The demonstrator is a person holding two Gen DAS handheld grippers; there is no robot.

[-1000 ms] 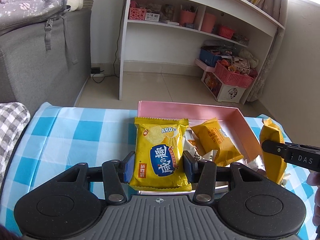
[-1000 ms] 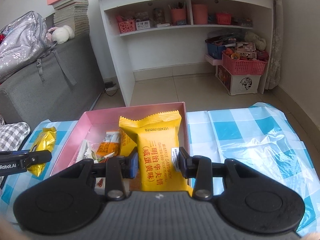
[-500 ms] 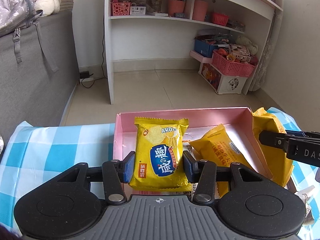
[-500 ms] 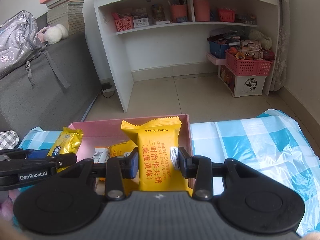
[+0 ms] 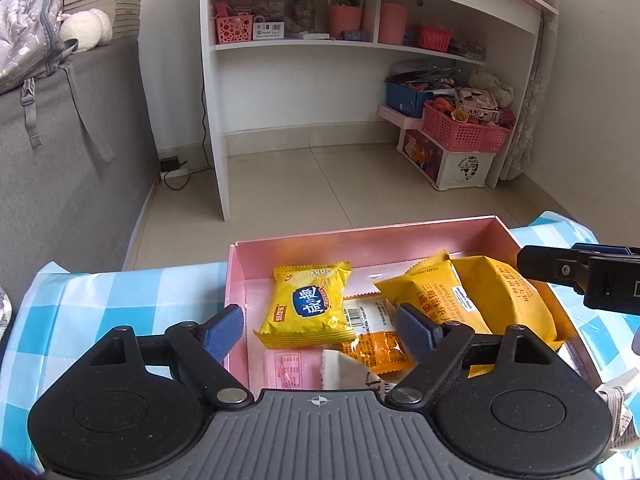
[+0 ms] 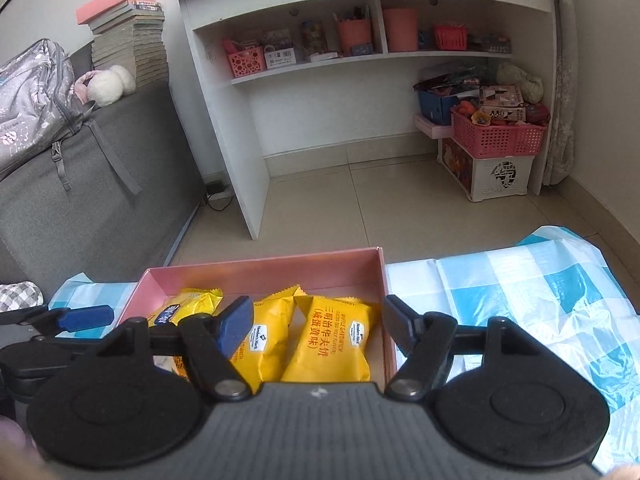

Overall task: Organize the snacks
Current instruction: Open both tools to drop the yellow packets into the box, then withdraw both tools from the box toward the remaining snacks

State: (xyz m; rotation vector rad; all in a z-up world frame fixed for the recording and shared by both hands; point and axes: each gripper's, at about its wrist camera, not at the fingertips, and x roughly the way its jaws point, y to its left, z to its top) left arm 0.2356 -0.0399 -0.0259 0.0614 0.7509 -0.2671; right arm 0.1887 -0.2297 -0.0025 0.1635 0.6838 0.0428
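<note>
A pink box (image 5: 360, 236) (image 6: 260, 270) sits on a blue-checked tablecloth and holds several snack packets. My left gripper (image 5: 320, 326) hovers over the box's left half, jaws opening, pads clear of the yellow cracker packet (image 5: 306, 306) that lies flat below them. My right gripper (image 6: 316, 326) hangs over the box's right end, jaws also opening, with a yellow waffle packet (image 6: 332, 344) lying loose beneath and a second one (image 6: 266, 340) beside it. The right gripper's finger (image 5: 576, 274) shows at the right edge of the left wrist view.
The tablecloth (image 6: 520, 300) spreads to the right of the box, with a crumpled wrapper (image 5: 616, 404) near the box's right side. Beyond the table stand a white shelf unit (image 5: 320, 40), pink baskets (image 5: 460, 132) and a grey sofa (image 5: 60, 160).
Both grippers opened and let go: the cracker packet and the waffle packet dropped from the pads into the pink box. Both hands first moved in over the box.
</note>
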